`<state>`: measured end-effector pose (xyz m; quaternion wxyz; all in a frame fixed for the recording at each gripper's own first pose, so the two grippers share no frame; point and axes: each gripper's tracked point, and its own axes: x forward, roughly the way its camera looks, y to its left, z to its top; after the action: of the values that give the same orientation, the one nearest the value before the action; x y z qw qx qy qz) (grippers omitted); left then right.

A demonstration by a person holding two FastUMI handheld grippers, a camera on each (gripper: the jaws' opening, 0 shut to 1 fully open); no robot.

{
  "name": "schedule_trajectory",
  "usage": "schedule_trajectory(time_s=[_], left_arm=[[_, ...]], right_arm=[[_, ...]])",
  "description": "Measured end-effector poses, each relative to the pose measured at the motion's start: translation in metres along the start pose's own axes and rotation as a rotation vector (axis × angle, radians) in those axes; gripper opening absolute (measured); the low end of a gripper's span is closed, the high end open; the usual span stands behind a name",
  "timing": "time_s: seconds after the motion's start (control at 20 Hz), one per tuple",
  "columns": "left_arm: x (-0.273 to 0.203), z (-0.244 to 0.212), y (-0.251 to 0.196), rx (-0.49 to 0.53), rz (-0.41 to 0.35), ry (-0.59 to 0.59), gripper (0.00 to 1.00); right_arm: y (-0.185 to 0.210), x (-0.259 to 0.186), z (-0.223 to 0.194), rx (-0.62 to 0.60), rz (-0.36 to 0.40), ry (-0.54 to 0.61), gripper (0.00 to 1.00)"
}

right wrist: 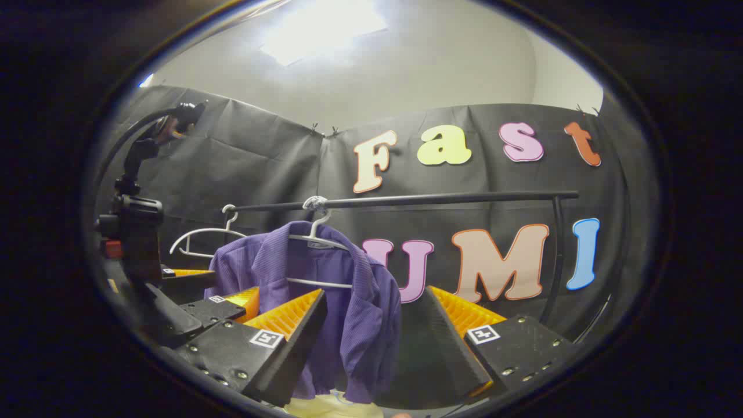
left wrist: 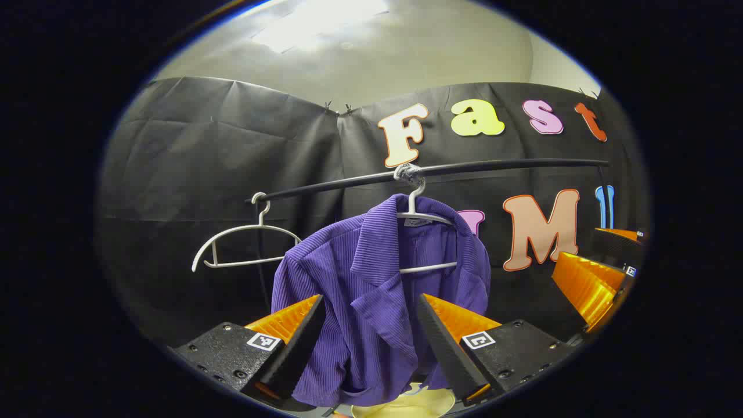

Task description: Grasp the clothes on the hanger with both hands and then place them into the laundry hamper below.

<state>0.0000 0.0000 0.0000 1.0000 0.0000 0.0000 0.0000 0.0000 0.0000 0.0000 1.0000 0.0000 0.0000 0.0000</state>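
Note:
A purple ribbed shirt [left wrist: 371, 278] hangs on a white hanger [left wrist: 413, 200] from a black rail [left wrist: 464, 168]. My left gripper [left wrist: 368, 331] is open and faces the shirt's front, with the cloth seen between its fingers and a little ahead of them. In the right gripper view the shirt [right wrist: 348, 302] hangs left of centre. My right gripper [right wrist: 371, 331] is open, and the shirt's right edge shows between its fingers. Below the shirt a pale yellow hamper rim [left wrist: 406, 405] peeks out, and the hamper [right wrist: 313, 407] shows again in the right gripper view.
An empty white hanger [left wrist: 244, 244] hangs on the rail left of the shirt. The rail's upright post [right wrist: 558, 255] stands at the right. The right gripper [left wrist: 592, 284] appears at the left view's right edge; the left gripper [right wrist: 203, 305] and its dark mount [right wrist: 136, 232] sit left in the right view.

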Motion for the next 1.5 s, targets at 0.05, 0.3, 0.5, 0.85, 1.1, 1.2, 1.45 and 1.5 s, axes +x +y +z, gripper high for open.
schedule_trajectory(time_s=[0.05,0.3,0.5,0.85,1.1,1.2,1.45,1.5], left_arm=[[0.002,-0.001,-0.001,-0.002,-0.004,0.003,0.98],[0.010,-0.008,-0.005,0.002,-0.016,0.022,0.98],[0.016,-0.013,-0.009,0.000,-0.025,0.034,0.98],[0.038,-0.030,-0.012,0.005,-0.010,0.058,0.96],[0.063,-0.053,-0.015,0.004,0.020,0.089,0.96],[0.073,-0.059,-0.013,0.002,0.034,0.096,0.97],[0.089,-0.070,-0.007,-0.017,0.050,0.110,0.84],[0.090,-0.071,-0.006,-0.018,0.049,0.110,0.75]], right_arm=[[-0.001,-0.001,0.000,-0.003,-0.006,0.001,0.99],[-0.006,-0.002,0.001,-0.013,-0.035,0.007,0.98],[-0.010,0.000,-0.001,-0.021,-0.051,0.009,0.99],[-0.012,0.009,-0.008,-0.025,-0.068,0.019,0.99],[-0.016,0.017,-0.013,-0.038,-0.079,0.027,0.99],[-0.019,0.022,-0.014,-0.040,-0.084,0.029,0.99],[-0.025,0.030,-0.020,-0.048,-0.094,0.036,1.00],[-0.025,0.032,-0.022,-0.050,-0.093,0.037,1.00]])
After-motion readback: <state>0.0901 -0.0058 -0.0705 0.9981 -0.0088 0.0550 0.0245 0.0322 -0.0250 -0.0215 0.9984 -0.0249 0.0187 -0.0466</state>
